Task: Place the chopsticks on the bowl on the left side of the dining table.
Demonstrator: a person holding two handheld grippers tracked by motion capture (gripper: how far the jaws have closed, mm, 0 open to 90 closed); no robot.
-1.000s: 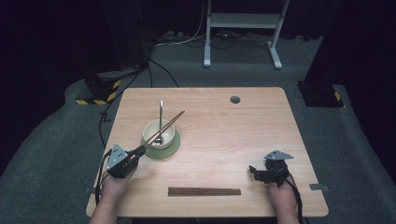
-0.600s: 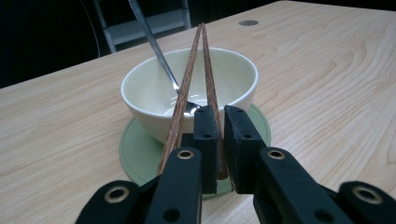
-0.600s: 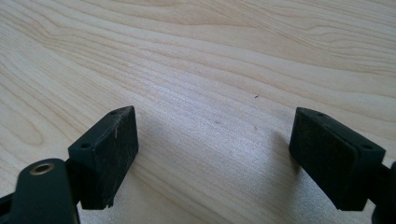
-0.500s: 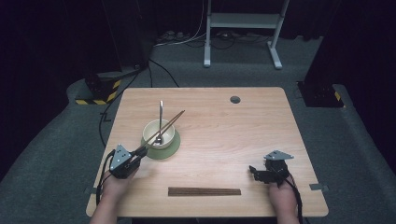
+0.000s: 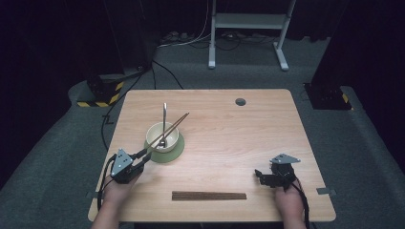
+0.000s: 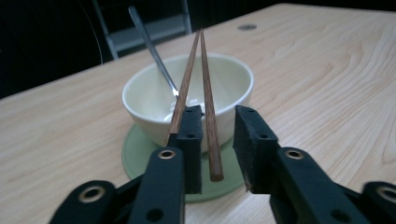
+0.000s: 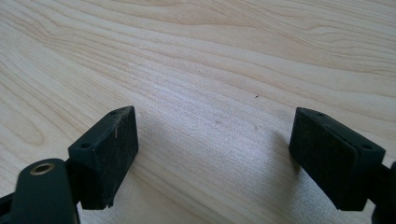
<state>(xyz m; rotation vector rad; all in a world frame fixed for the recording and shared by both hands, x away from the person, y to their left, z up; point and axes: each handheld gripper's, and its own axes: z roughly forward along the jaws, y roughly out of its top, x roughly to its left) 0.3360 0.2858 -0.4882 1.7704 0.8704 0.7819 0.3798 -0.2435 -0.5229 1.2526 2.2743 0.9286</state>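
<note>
A cream bowl (image 5: 173,140) stands on a green coaster (image 5: 172,153) at the table's left, with a metal spoon (image 5: 165,117) leaning in it. A pair of brown chopsticks (image 5: 172,126) lies slanted across the bowl's rim. Their near ends reach between the jaws of my left gripper (image 5: 145,155), which have just been opening. In the left gripper view the chopsticks (image 6: 205,84) lie beside the left pad with a gap to the right pad, and the left gripper (image 6: 218,116) is open. My right gripper (image 5: 260,175) rests open at the front right, over bare wood (image 7: 212,135).
A second pair of dark chopsticks (image 5: 208,195) lies flat near the table's front edge, between the two hands. A small round grommet (image 5: 240,101) sits at the far side of the wooden table (image 5: 248,133). Beyond it are dark floor, cables and a white stand.
The left gripper's jaws stand a little wider around the chopsticks' near ends. Both hands, the bowl and the chopsticks keep their places.
</note>
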